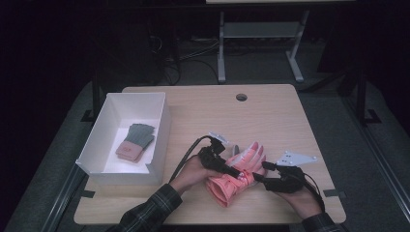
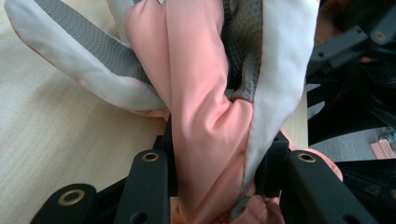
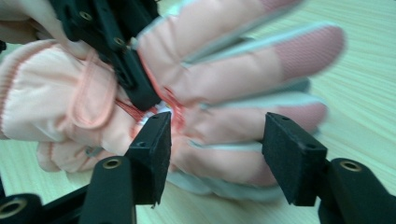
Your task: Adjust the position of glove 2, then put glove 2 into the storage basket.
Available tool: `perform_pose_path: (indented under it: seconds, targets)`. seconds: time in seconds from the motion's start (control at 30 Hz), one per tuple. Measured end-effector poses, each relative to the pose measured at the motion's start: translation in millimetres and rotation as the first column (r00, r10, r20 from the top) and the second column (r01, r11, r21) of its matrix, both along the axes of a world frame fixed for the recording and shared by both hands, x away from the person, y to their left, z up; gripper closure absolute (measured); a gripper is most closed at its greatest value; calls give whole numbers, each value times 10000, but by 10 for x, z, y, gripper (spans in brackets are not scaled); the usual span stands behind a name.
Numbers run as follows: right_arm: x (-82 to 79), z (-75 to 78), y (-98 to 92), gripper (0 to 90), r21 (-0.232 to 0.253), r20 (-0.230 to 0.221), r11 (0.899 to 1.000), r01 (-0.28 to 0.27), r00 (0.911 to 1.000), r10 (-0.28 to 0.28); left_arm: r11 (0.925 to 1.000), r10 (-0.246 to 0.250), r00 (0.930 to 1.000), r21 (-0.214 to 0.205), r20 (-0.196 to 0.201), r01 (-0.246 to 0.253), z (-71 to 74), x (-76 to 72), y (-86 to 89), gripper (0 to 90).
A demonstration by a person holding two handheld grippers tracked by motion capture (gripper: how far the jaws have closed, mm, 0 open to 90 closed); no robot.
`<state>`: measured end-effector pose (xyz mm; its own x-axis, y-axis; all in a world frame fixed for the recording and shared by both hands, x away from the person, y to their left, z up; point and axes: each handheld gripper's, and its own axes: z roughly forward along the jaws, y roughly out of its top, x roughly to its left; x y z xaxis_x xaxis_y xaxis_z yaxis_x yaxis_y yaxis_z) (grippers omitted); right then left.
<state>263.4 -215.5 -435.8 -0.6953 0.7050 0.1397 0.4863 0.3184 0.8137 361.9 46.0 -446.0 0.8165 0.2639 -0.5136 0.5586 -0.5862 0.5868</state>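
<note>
the person's two forearms come in from the bottom edge of the high view, the left in a plaid sleeve [image 1: 147, 212], both hands low over the near middle of the bench [image 1: 270, 116]. the left hand [image 1: 188, 175] is angled toward the right and holds the left tool [image 1: 231, 170] nearly level; its jaws are pinching a pink glove [image 1: 237, 176], and in the left gripper view a bunched fold of pink and pale grey fabric of the glove [image 2: 205, 107] is squeezed between the two black pads. the right hand [image 1: 302, 200] sits at the near right, with the right tool [image 1: 258, 178] pointing left at the glove. in the right gripper view the right tool [image 3: 212, 154] has its jaws spread, one pad to either side of the glove's fingers [image 3: 243, 84]; the pads do not press on the fabric. the glove lies on the bench between the two tools, cuff toward the person, fingers pointing away and to the right; the fingertips look blurred in the right gripper view. a grey three-cornered plate [image 1: 295, 158] stands on top of the right tool, and a black cable [image 1: 186, 154] loops from the left tool. at the left of the bench stands a white box [image 1: 109, 121], well apart from the hands, with a grey-green glove with a pink cuff [image 1: 135, 141] lying inside it. a small mark on that cuff is too small to read; no other writing can be made out.
</note>
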Motion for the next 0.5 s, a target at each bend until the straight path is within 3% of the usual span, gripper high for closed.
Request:
perform_pose_path:
  seconds: [0.13, 0.23, 0.43, 0.5]
  targets:
    - [9, -14, -137, 278, -6, 161, 9987, 515, 9985, -515, 9999, 111, 9998, -94, 176, -109, 63, 8, 50, 635]
    - [30, -54, -210, 201, -304, 188, 9957, 879, 9960, -874, 9994, 315, 9993, -165, 210, -312, 118, 10, 91, 634]
    - [108, -186, -315, 141, -880, 168, 9879, 1278, 9918, -1268, 9989, 422, 9978, -219, 515, -411, 217, -7, 120, 635]
    - [142, -241, -338, 138, -1048, -42, 9846, 1402, 9899, -1414, 9989, 418, 9977, -236, 536, -406, 243, -3, 133, 636]
